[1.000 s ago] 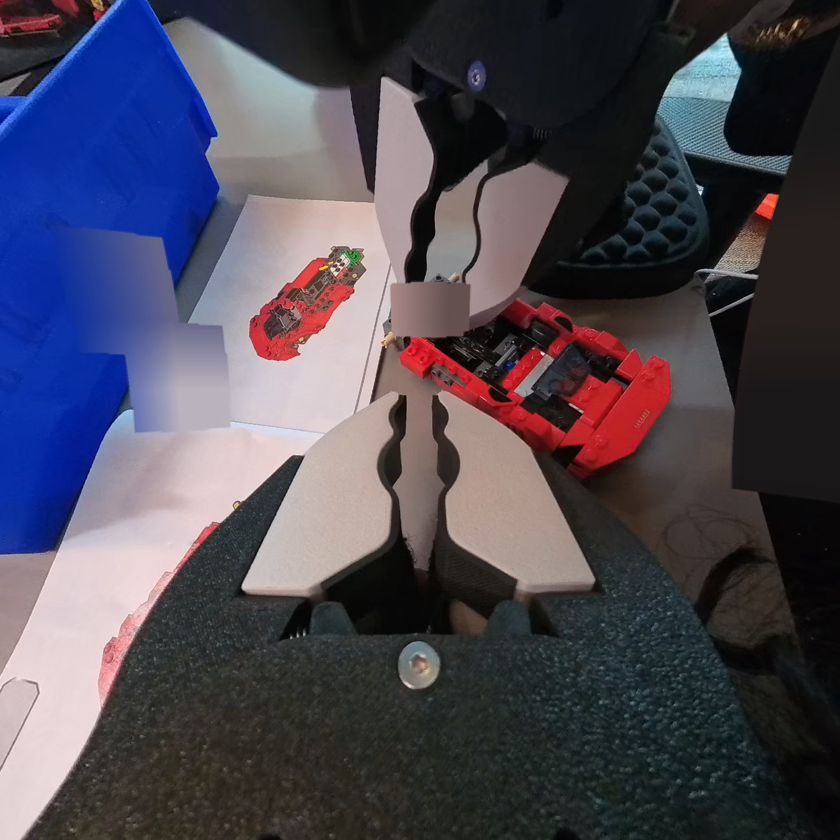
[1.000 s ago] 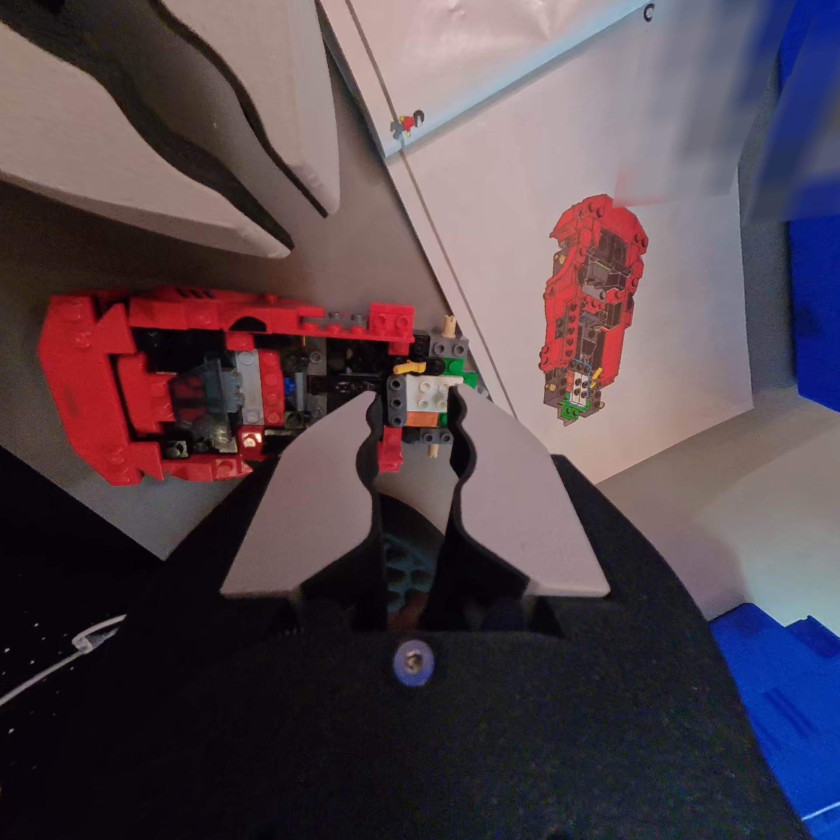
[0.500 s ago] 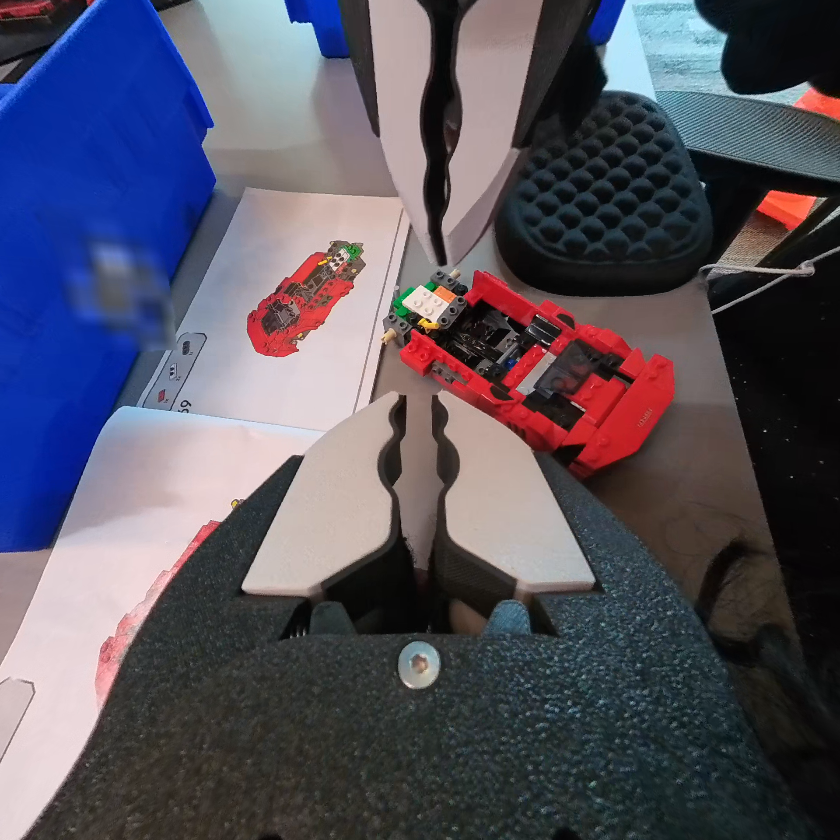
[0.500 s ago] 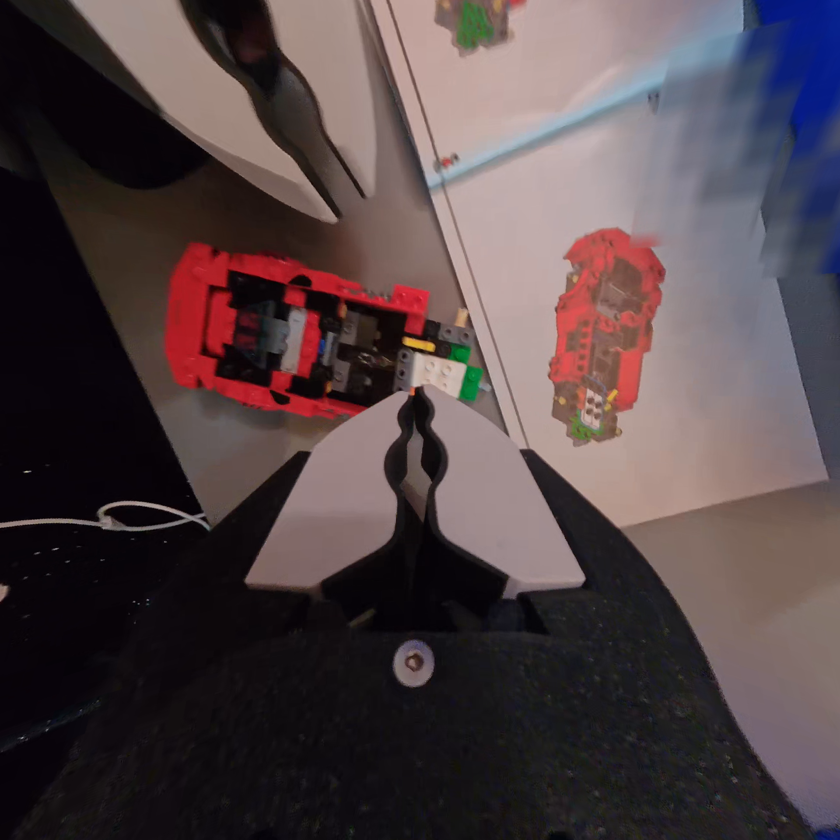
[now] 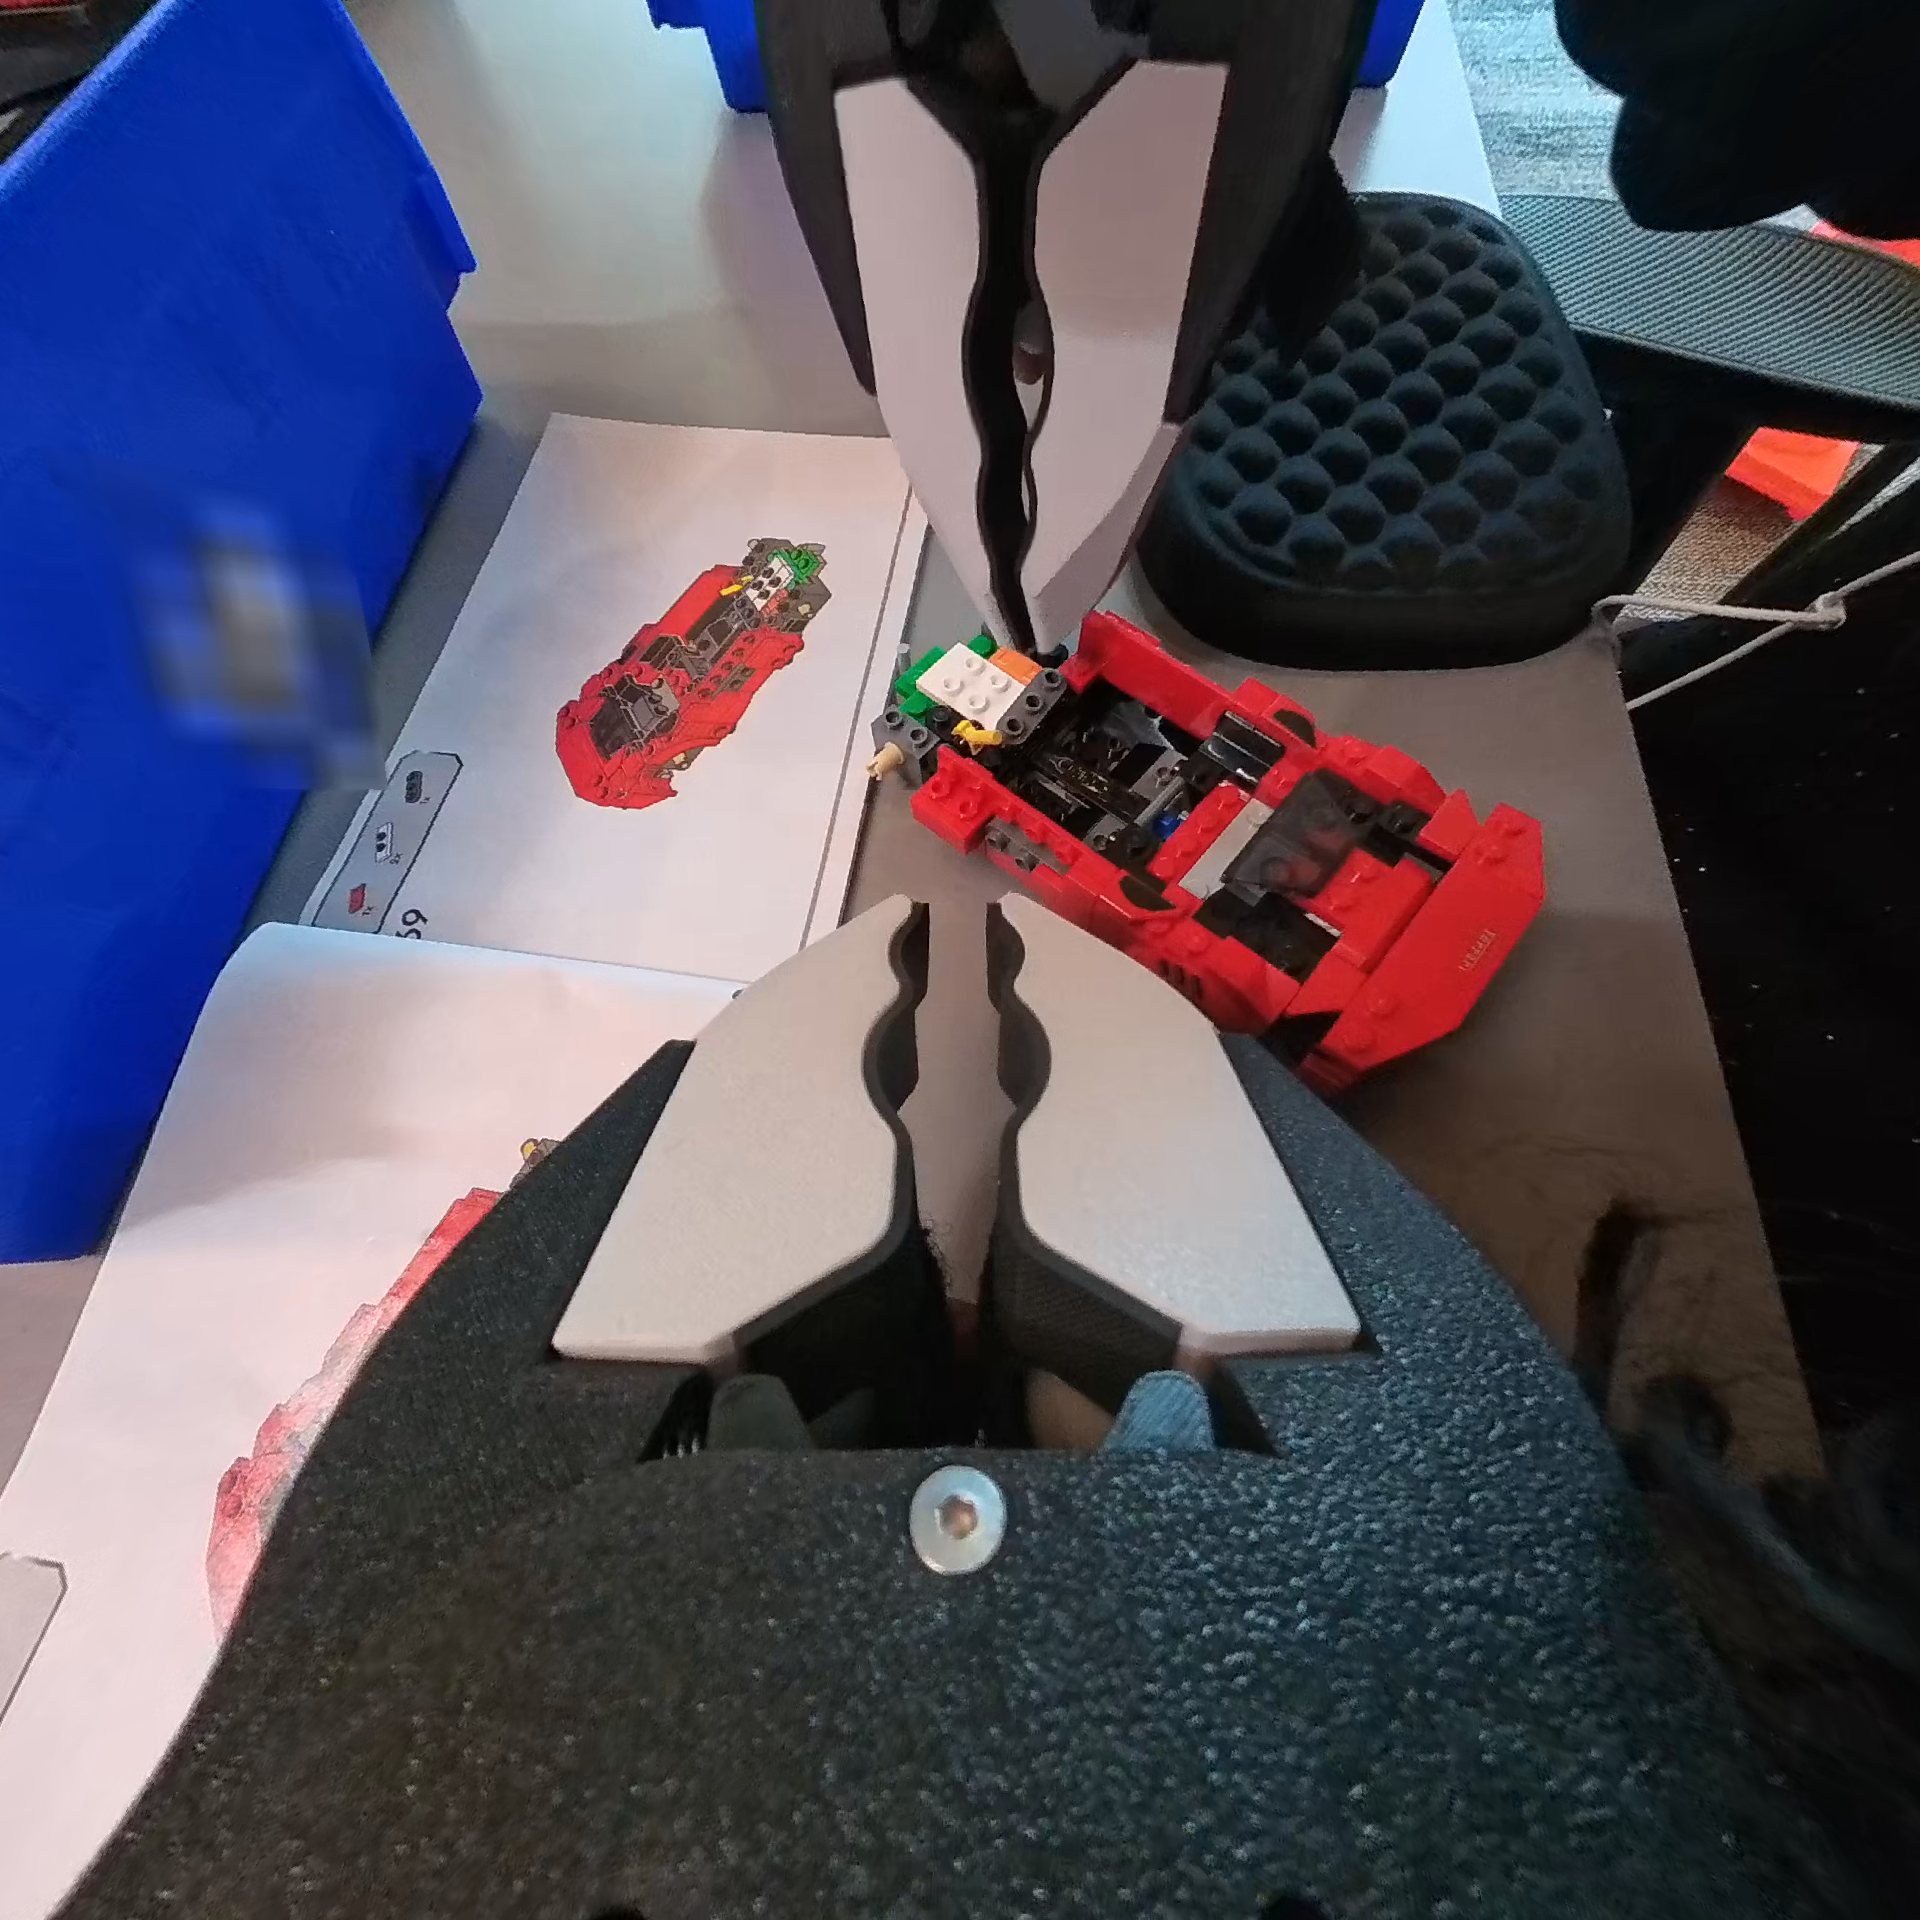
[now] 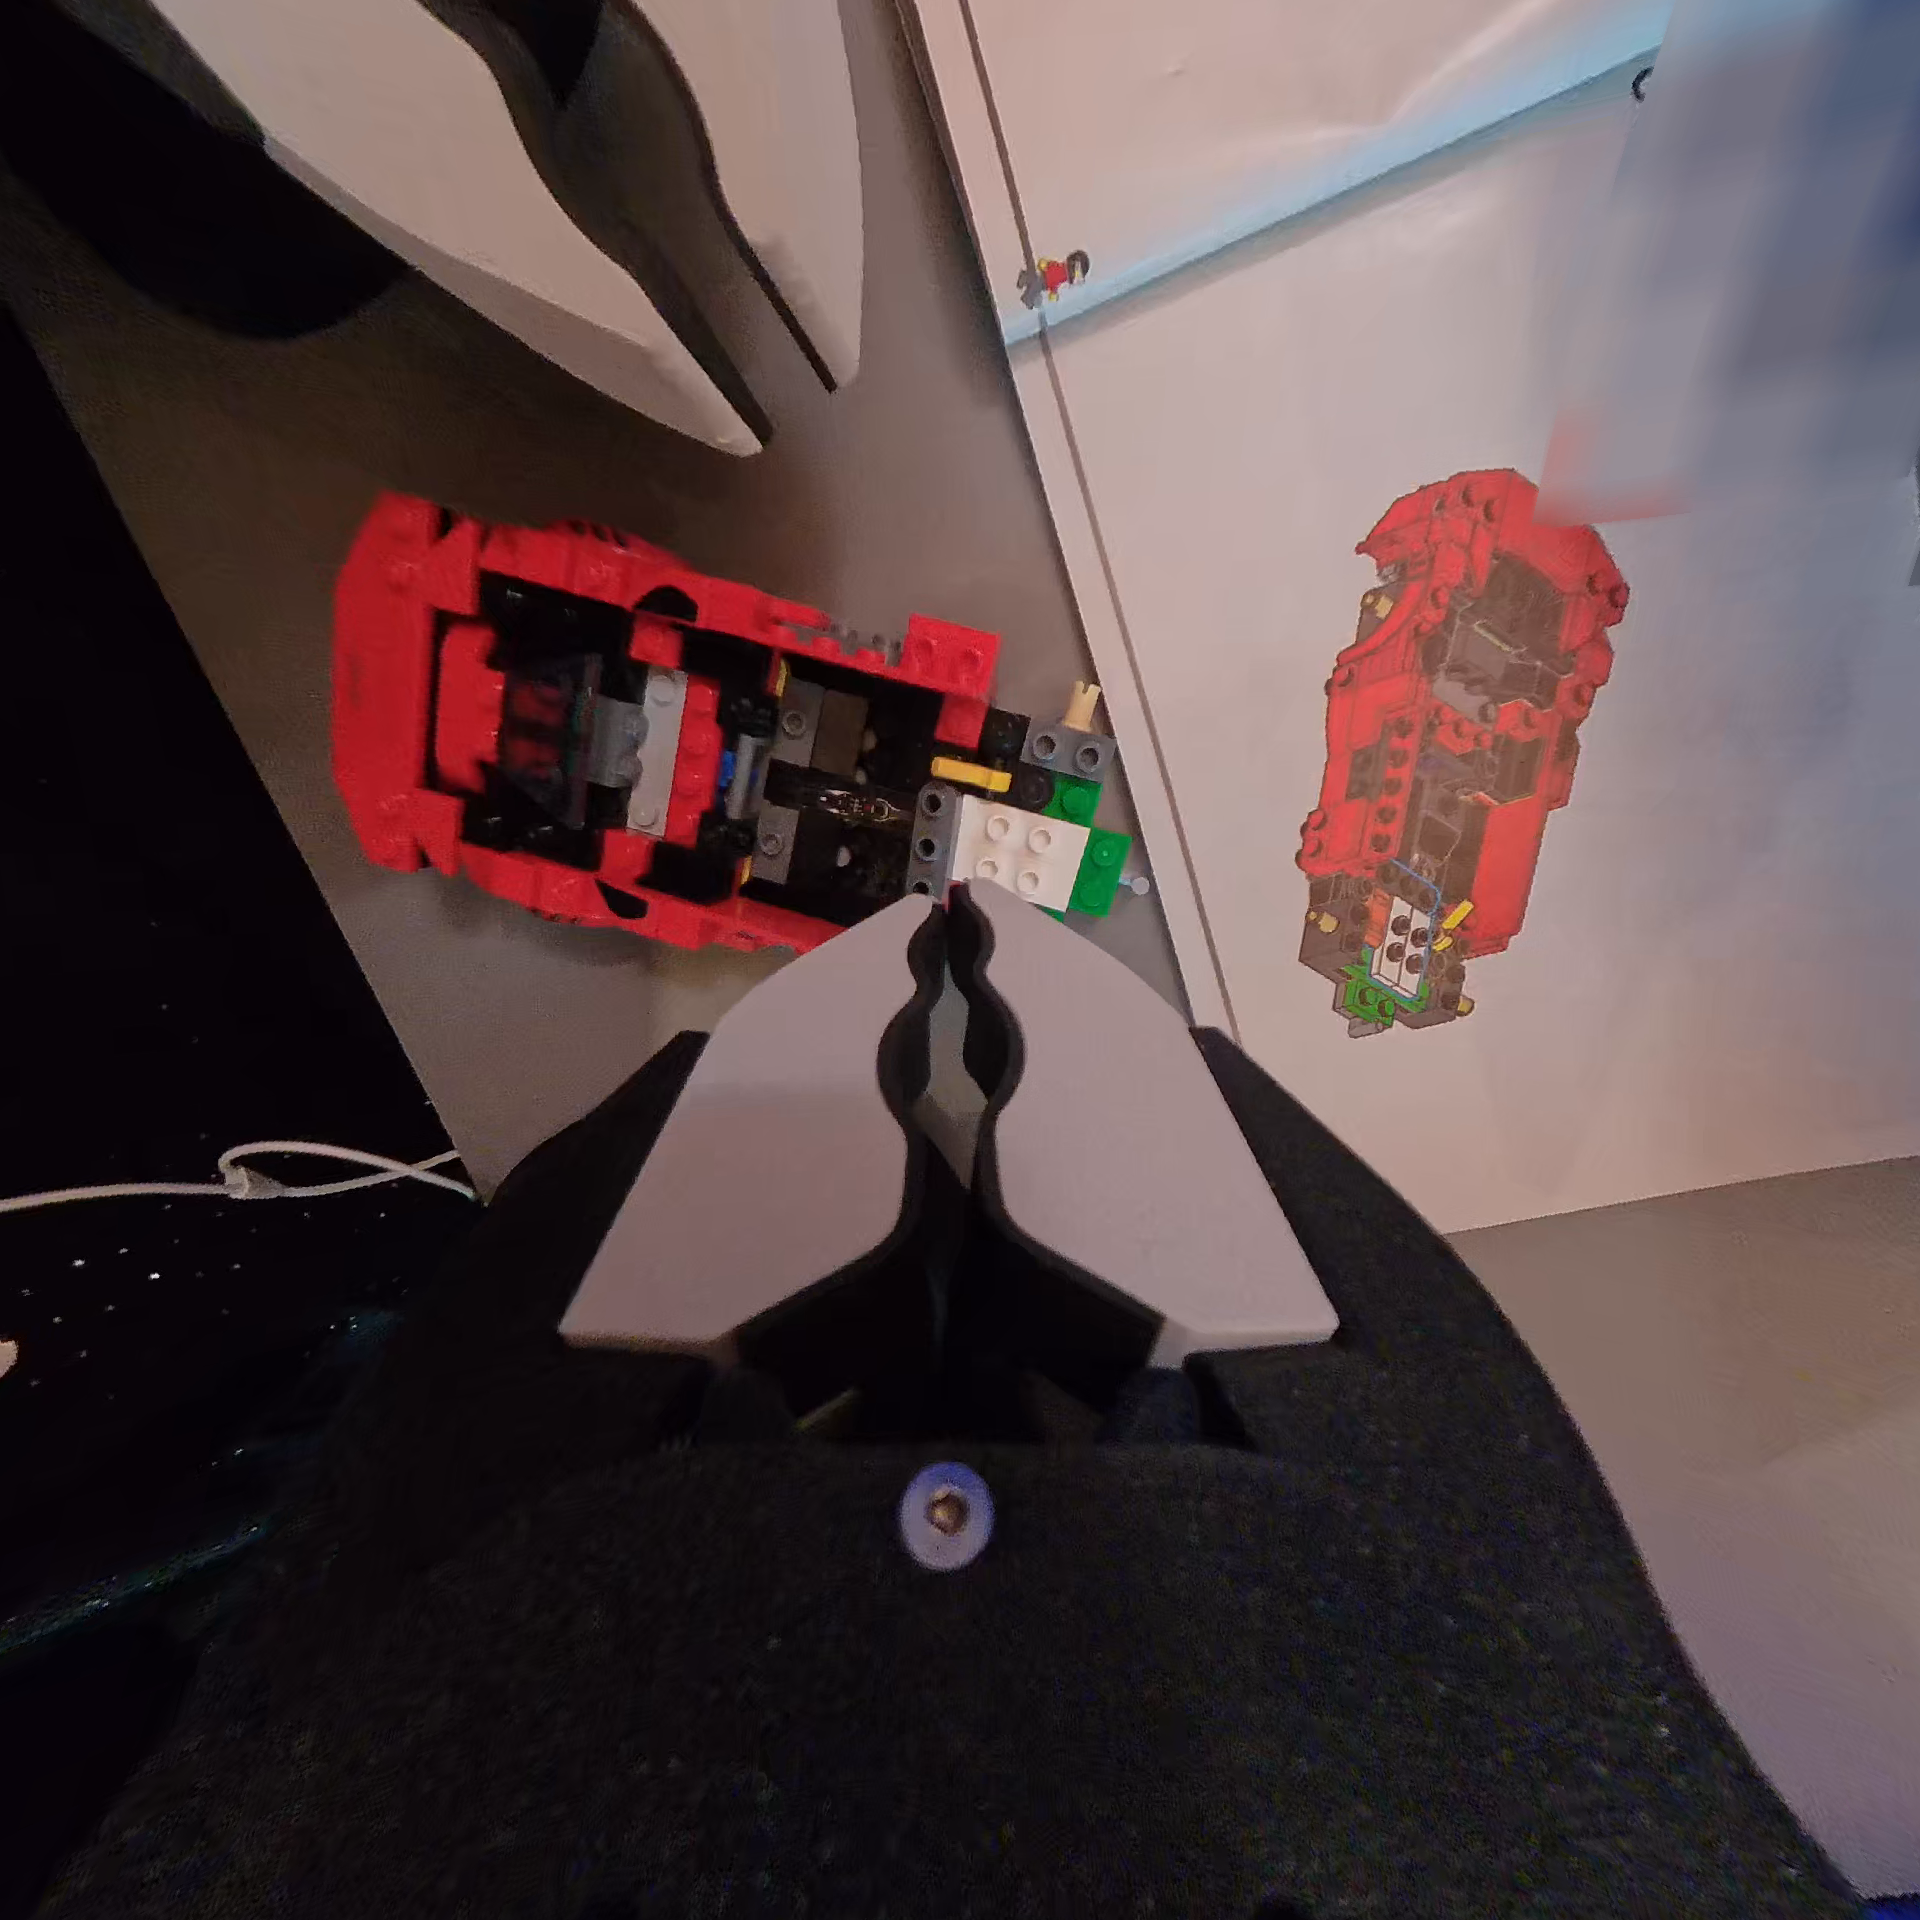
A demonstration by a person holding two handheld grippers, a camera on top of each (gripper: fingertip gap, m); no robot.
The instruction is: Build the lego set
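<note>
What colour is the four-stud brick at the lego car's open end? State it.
White, on the four-stud brick of the lego car, between a grey beam and green plates. Right wrist view shows it best.

Glossy plastic lego car point(image 5: 1226, 831), matt paper instruction sheet point(image 5: 665, 831), smooth grey table point(image 5: 1558, 1091)

Right tool point(image 6: 948, 914) points steeply down, fingers pressed together at the tips, nothing seen between them. Left tool point(image 5: 956, 914) held low and level, fingers slightly apart with a narrow gap, empty.
</note>
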